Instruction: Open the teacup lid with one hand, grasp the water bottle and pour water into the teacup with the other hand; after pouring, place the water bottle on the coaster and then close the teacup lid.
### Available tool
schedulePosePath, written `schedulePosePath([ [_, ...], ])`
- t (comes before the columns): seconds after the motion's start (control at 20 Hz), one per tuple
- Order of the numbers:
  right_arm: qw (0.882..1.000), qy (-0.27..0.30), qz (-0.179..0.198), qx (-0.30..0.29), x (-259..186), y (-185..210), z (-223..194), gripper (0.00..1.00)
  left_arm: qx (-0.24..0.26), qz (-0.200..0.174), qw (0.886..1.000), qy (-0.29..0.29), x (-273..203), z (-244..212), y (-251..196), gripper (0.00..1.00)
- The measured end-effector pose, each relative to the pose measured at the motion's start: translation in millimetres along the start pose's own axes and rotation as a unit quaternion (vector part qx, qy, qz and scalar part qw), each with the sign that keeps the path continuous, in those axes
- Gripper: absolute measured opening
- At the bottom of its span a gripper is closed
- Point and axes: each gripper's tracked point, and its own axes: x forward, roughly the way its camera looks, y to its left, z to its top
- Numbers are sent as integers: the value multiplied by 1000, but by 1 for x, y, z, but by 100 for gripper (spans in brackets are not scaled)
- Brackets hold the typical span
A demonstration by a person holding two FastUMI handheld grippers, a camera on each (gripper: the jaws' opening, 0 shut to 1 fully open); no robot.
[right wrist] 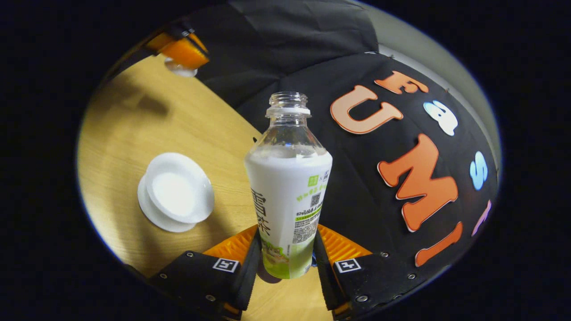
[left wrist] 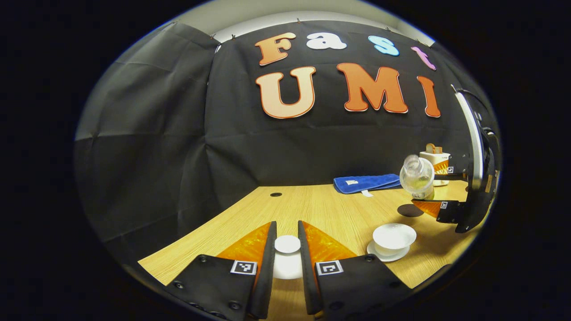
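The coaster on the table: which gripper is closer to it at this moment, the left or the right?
Right. The right gripper holds the water bottle in the air just above the dark coaster. The left gripper, holding the teacup lid, is farther away, past the open teacup.

Blue cloth (left wrist: 368, 183): folded, right of centre, on table.
Wooden table (left wrist: 325, 209): lower half.
White box (left wrist: 435, 157): far right, behind.

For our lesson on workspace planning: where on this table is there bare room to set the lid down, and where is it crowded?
Bare wood runs from the left gripper, shut on the lid, back to the table hole and blue cloth. Crowded at right: teacup, dark coaster, and the right gripper tilting the bottle.
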Motion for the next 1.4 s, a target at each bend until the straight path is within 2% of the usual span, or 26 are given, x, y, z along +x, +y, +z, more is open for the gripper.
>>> schedulePosePath([
  [0.15,997,-3,-15,78,4,-5,-3,64,1,-6,1000,-2,1,3,-9,34],
  [0.25,990,-10,-23,137,8,-12,-5,64,3,-10,1000,-4,2,6,-14,34],
  [0.55,956,13,-43,291,16,-18,-26,64,6,-17,1000,-2,6,5,-28,34],
  [1.15,905,50,-21,421,45,3,-45,64,-1,-32,999,7,11,3,-49,34],
  [1.4,892,80,-1,446,57,25,-69,64,-5,-38,999,13,15,-2,-57,34],
])
